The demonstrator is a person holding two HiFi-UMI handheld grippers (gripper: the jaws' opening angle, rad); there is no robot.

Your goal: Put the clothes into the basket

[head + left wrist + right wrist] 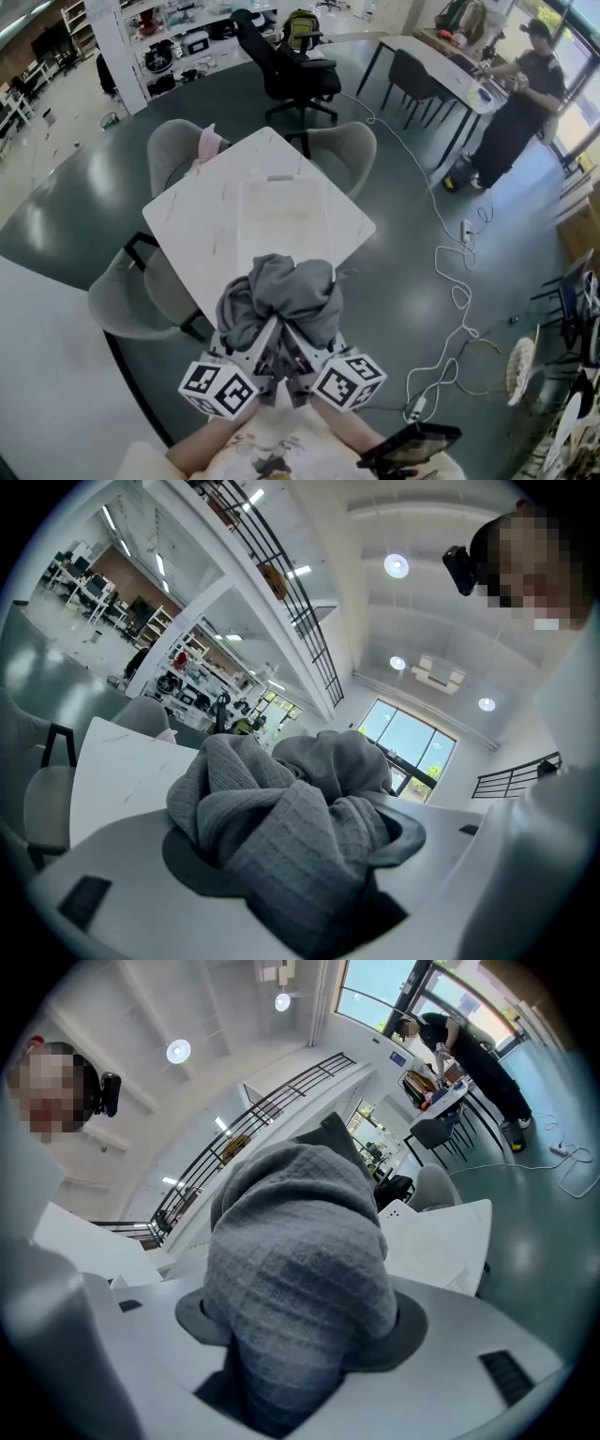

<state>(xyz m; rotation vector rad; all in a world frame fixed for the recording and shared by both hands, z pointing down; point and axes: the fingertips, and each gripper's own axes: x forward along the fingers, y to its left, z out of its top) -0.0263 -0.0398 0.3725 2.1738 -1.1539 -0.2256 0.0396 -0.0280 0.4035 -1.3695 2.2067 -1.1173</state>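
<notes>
Pink cloth [208, 146] on the grey chair [172, 150], upper left of centre. Untouched, could be more clothes, can't tell.

Left hand-held gripper [255, 339]: clenched on the grey garment [281, 295], fabric wadded between its jaws [291, 827].

Garment sits bunched at lower centre of frame and looks lifted clear of the white tabletop [262, 216].

Right hand-held gripper [302, 342]: clamped on the same garment [300, 1269].

No basket in any view. My read: pickup done, carry and drop-in still to do, nothing binned yet as far as shown.
</notes>
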